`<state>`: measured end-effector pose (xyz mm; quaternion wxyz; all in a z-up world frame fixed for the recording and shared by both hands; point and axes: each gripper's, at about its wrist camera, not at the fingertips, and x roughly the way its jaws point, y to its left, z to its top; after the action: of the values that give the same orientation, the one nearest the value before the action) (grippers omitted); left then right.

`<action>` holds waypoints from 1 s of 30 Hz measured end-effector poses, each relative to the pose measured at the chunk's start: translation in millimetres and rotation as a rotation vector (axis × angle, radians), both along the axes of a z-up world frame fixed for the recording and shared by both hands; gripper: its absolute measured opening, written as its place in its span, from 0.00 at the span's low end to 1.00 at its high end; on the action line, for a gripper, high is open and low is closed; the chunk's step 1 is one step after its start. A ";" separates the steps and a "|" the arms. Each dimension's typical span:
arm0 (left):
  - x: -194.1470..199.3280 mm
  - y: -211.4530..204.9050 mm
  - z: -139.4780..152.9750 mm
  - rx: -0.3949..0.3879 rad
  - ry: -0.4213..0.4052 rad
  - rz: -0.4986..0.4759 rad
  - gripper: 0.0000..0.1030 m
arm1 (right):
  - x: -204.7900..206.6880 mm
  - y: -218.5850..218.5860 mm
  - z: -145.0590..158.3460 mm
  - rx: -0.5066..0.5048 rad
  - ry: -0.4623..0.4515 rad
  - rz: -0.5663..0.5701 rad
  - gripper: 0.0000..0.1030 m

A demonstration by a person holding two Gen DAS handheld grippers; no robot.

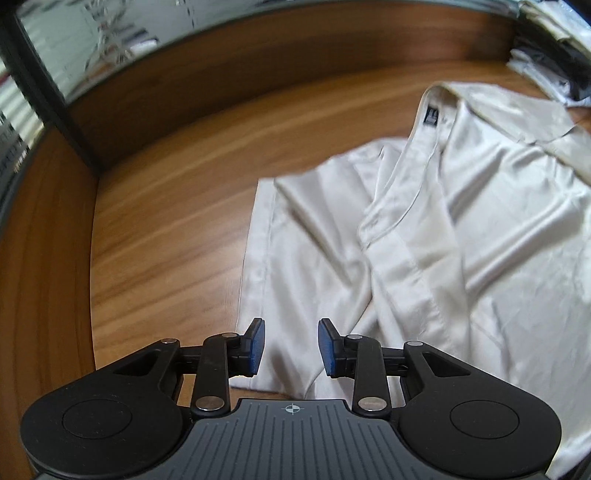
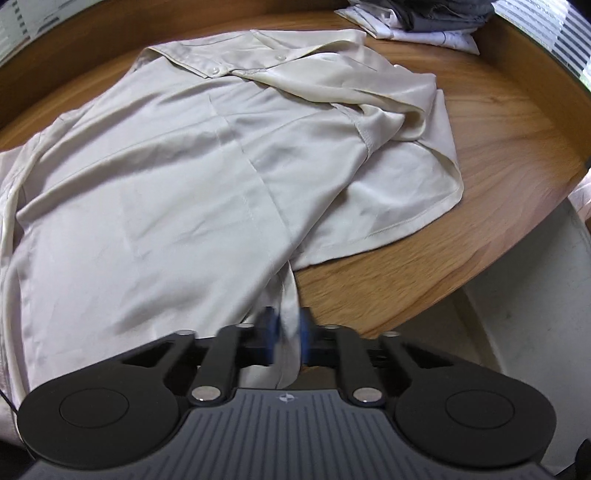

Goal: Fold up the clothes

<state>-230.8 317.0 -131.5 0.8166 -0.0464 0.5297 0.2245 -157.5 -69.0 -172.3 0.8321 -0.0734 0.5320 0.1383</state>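
Note:
A cream satin shirt [image 1: 424, 236] lies spread on the wooden table [image 1: 166, 221], collar and dark label at the far end. My left gripper [image 1: 291, 347] hovers over the shirt's near left hem, its blue pads [image 1: 256, 345] apart with no cloth pinched between them. In the right wrist view the same shirt [image 2: 177, 177] fills the table, one short sleeve [image 2: 399, 177] crumpled at the right. My right gripper [image 2: 287, 341] is shut on a narrow fold of the shirt's near edge, the cloth squeezed between its blue pads [image 2: 305, 338].
A pile of white and grey clothes [image 2: 424, 18] sits at the far right of the table [image 2: 498, 122]. A raised wooden wall [image 1: 258, 70] borders the table's far and left sides. The table's front edge [image 2: 461, 273] curves close to the right gripper, with pale floor [image 2: 535, 295] beyond.

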 end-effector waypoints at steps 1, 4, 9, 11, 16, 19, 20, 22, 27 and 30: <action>0.0 0.4 -3.5 -0.001 0.012 0.004 0.33 | -3.5 -1.8 0.7 -0.002 0.001 -0.010 0.03; -3.7 -1.7 -11.5 -0.002 0.045 0.001 0.33 | -18.5 -18.6 7.9 0.005 -0.003 -0.080 0.03; -9.9 -0.9 -20.9 -0.018 0.061 0.023 0.33 | -57.6 -52.3 23.2 0.013 0.022 -0.211 0.03; -11.0 -1.2 -21.3 -0.014 0.056 0.022 0.34 | -76.0 -59.3 24.0 0.004 0.055 -0.241 0.03; -12.5 -1.4 -22.4 -0.010 0.052 0.014 0.35 | -115.0 -57.7 6.8 0.007 0.209 -0.218 0.05; -12.3 -1.8 -22.7 0.006 0.058 0.001 0.39 | -130.1 -50.0 -9.6 -0.030 0.272 -0.181 0.06; -12.5 -1.1 -21.4 0.001 0.051 -0.004 0.39 | -133.6 -49.2 -13.1 -0.041 0.276 -0.187 0.09; -13.1 0.4 -18.8 -0.010 0.037 -0.014 0.40 | -138.7 -48.2 -9.3 -0.025 0.249 -0.199 0.15; -16.2 1.3 0.6 -0.050 -0.078 -0.013 0.40 | -149.5 -39.5 11.1 0.025 0.140 -0.192 0.32; -11.2 -2.3 15.4 -0.057 -0.170 -0.029 0.43 | -152.7 -27.6 24.2 0.072 0.070 -0.172 0.32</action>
<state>-242.0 314.8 -116.2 0.8602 -0.0810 0.4652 0.1926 -310.1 -96.6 -148.1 0.8239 0.0073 0.5598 0.0881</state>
